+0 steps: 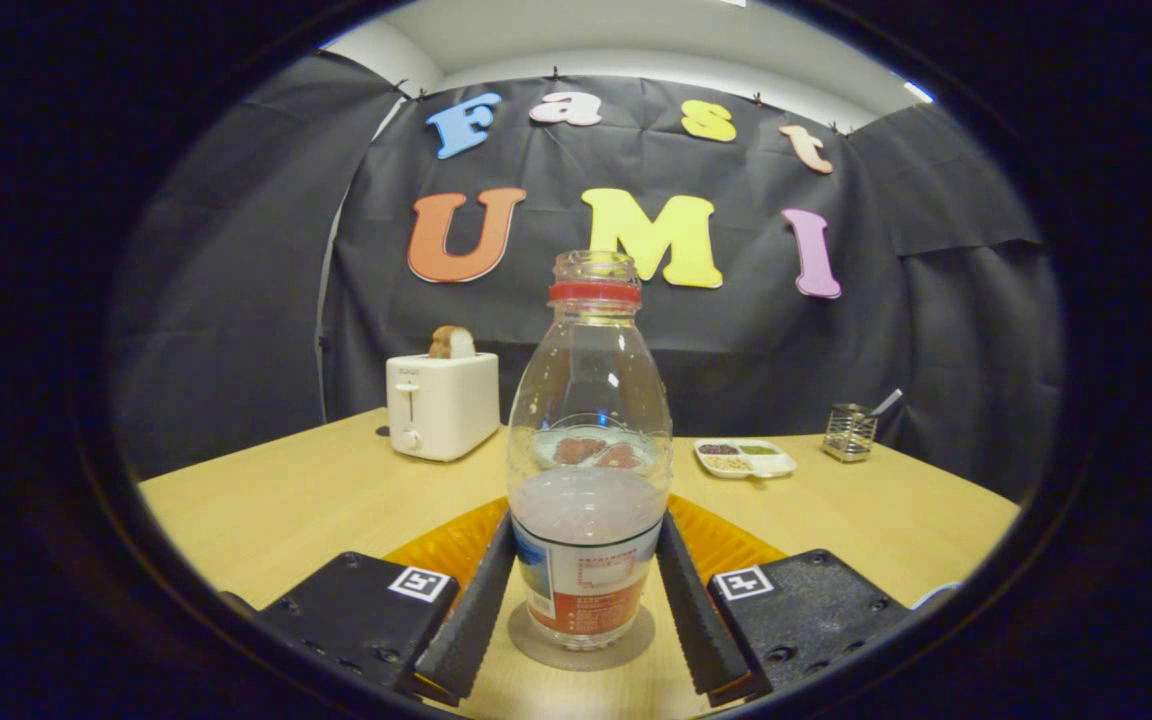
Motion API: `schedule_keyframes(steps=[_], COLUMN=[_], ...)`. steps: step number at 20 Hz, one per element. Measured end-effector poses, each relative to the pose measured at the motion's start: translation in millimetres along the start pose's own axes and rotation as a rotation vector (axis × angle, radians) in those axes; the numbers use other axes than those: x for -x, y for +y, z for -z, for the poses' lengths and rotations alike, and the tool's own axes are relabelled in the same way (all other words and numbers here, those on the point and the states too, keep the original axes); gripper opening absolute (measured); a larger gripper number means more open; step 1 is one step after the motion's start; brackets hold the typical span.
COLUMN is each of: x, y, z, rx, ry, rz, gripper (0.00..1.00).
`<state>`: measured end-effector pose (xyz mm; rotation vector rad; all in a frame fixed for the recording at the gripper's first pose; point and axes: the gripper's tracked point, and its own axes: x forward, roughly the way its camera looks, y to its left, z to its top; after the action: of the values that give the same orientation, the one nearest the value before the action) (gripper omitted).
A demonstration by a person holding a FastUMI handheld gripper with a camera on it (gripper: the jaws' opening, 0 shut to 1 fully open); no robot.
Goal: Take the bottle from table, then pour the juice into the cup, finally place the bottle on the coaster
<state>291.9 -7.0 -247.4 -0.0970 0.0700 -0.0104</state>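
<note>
Tongs (pixel 586 590) level, flanking bottle (pixel 588 470).

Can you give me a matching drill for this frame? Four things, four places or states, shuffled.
Things:
1. bottle
2. toaster
3. divided dish
4. wire holder

Places or states:
A. beyond the fingers to the left, bread sticking out of the slot
B. far right of the table, a utensil handle poking out
C. between the gripper fingers, standing upright on the round coaster, cap off
D. white, just right of the bottle, small heaps of food in its compartments

Pairs: 1-C, 2-A, 3-D, 4-B
</note>
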Motion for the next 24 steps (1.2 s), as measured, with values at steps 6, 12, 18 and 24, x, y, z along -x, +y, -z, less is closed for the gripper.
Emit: schedule_keyframes(steps=[6, 12, 18, 24], x=[4.8, 16.5, 50.2, 100.3], y=[2.4, -7.1, -3.9, -0.2], z=[6.8, -2.2, -35.9, -74.6], rx=[0.081, 0.042, 0.037, -0.015], ry=[0.023, 0.027, -0.007, -0.084], rz=[-0.002, 0.039, 0.043, 0.029], gripper=[1.0, 1.0, 1.0, 1.0])
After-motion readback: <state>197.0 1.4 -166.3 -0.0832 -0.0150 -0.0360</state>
